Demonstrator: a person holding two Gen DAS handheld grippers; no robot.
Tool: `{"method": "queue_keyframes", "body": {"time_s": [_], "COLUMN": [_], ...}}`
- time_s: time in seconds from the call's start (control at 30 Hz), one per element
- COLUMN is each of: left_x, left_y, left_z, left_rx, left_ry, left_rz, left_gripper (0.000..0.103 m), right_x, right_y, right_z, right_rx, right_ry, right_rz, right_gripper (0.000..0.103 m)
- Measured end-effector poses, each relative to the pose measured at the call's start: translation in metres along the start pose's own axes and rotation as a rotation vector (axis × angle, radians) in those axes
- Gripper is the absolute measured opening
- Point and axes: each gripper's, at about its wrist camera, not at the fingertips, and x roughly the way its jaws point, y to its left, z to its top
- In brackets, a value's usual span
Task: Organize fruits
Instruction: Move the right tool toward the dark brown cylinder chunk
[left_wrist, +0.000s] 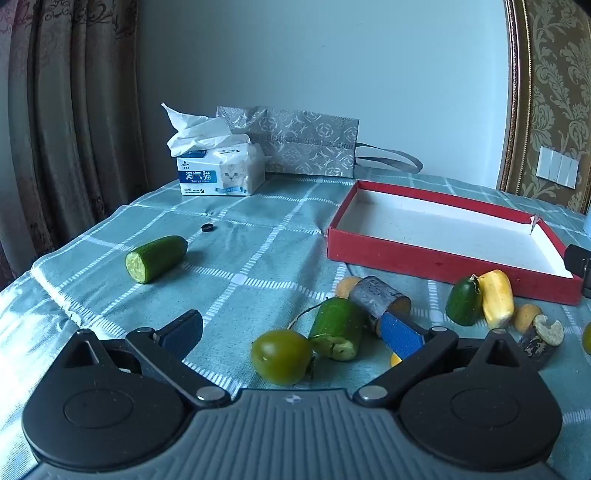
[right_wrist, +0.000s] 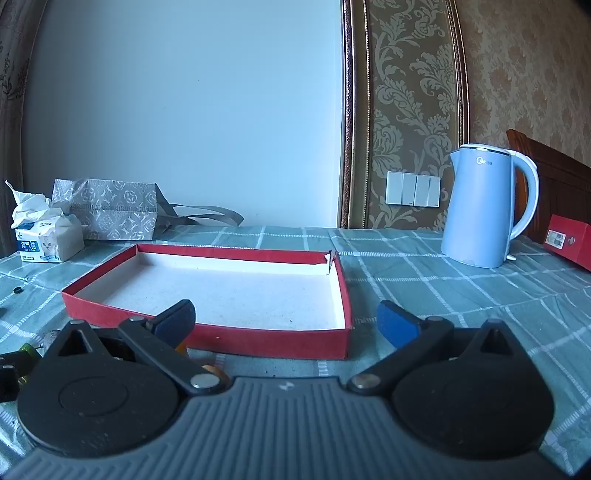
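In the left wrist view my left gripper (left_wrist: 293, 328) is open and empty, low over the checked cloth. Between its fingers lie a round green fruit (left_wrist: 280, 356) and a cut cucumber piece (left_wrist: 338, 328). A grey-barked stick piece (left_wrist: 376, 295) touches the right fingertip. Another cucumber half (left_wrist: 157, 258) lies alone to the left. A small dark green fruit (left_wrist: 463, 301), a yellow piece (left_wrist: 496, 297) and more bits lie at right. The shallow red box (left_wrist: 443, 262) with a white inside stands empty behind. In the right wrist view my right gripper (right_wrist: 286, 319) is open and empty before the red box (right_wrist: 207, 334).
A tissue pack (left_wrist: 221, 171) and a grey patterned bag (left_wrist: 299, 142) stand at the table's back. A small black ring (left_wrist: 207, 228) lies on the cloth. A blue kettle (right_wrist: 484, 205) and a red box (right_wrist: 570, 242) stand at the right.
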Motion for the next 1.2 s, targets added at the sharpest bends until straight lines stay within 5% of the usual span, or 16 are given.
{"method": "queue_keyframes", "body": {"time_s": [0.33, 0.63, 0.87, 1.03, 1.2], "left_x": [-0.006, -0.011, -0.036, -0.032, -0.03], "left_y": [0.003, 0.024, 0.024, 0.011, 0.019], "left_z": [0.001, -0.008, -0.016, -0.014, -0.016], "left_rx": [-0.01, -0.082, -0.072, 0.001, -0.039], "left_ry": [-0.001, -0.141, -0.276, -0.249, -0.235], "left_rz": [0.0, 0.065, -0.039, -0.088, -0.076], "left_gripper": [0.103, 0.103, 0.103, 0.103, 0.103], "right_x": [-0.001, -0.003, -0.005, -0.006, -0.009], "right_y": [0.002, -0.008, -0.014, -0.019, -0.031], "right_z": [0.0, 0.003, 0.004, 0.006, 0.004], "right_rx": [0.0, 0.051, 0.089, 0.1, 0.083], "right_ry": [0.003, -0.016, -0.021, -0.004, 0.051], "right_rz": [0.0, 0.011, 0.017, 0.023, 0.097], "right_gripper": [0.103, 0.103, 0.103, 0.103, 0.103]}}
